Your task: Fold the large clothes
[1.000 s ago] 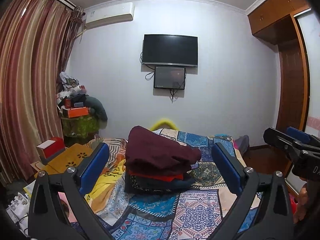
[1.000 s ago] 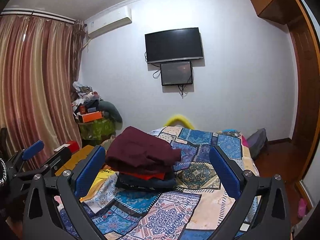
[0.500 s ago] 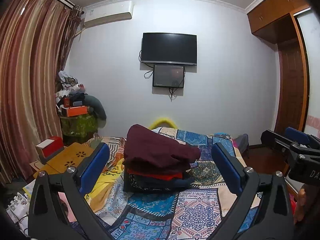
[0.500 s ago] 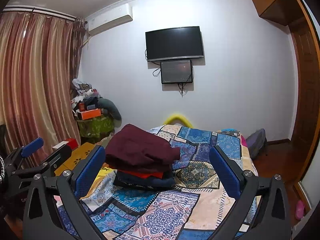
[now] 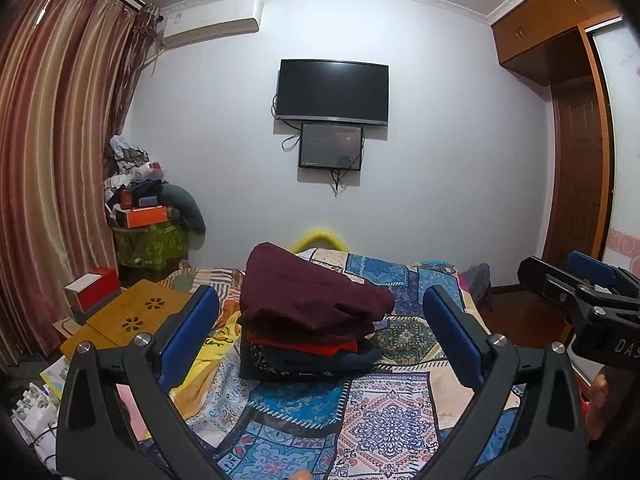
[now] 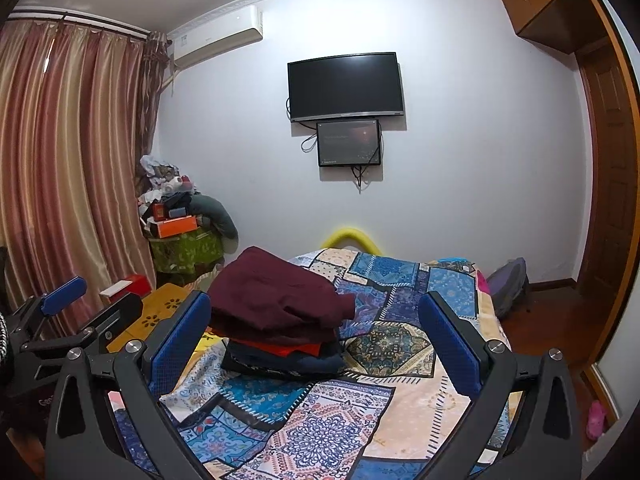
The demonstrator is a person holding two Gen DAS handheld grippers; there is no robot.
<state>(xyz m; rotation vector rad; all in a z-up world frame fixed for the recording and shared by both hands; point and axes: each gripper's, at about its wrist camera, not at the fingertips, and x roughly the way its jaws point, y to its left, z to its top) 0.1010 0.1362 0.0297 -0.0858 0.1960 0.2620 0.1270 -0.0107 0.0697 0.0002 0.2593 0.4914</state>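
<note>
A stack of folded clothes (image 5: 308, 320) (image 6: 280, 324) lies on the patchwork bedspread (image 5: 384, 416) (image 6: 404, 400): a maroon garment (image 5: 304, 292) on top, a red one and dark ones beneath. My left gripper (image 5: 320, 340) is held open above the near part of the bed, well short of the stack, with nothing between its blue pads. My right gripper (image 6: 316, 344) is likewise open and empty, apart from the stack. The right gripper also shows at the right edge of the left wrist view, and the left gripper at the left edge of the right wrist view.
A low wooden table (image 5: 132, 316) with a red-and-white box (image 5: 92, 292) stands left of the bed. A cluttered corner pile (image 5: 148, 208) sits by the striped curtains (image 5: 52, 184). A TV (image 5: 332, 92) hangs on the far wall. A wooden wardrobe (image 5: 576, 152) and a backpack (image 6: 508, 284) are at the right.
Both views have tilted up a little, so the bed and stack sit slightly lower in frame. The stack has not moved and both grippers remain open.
</note>
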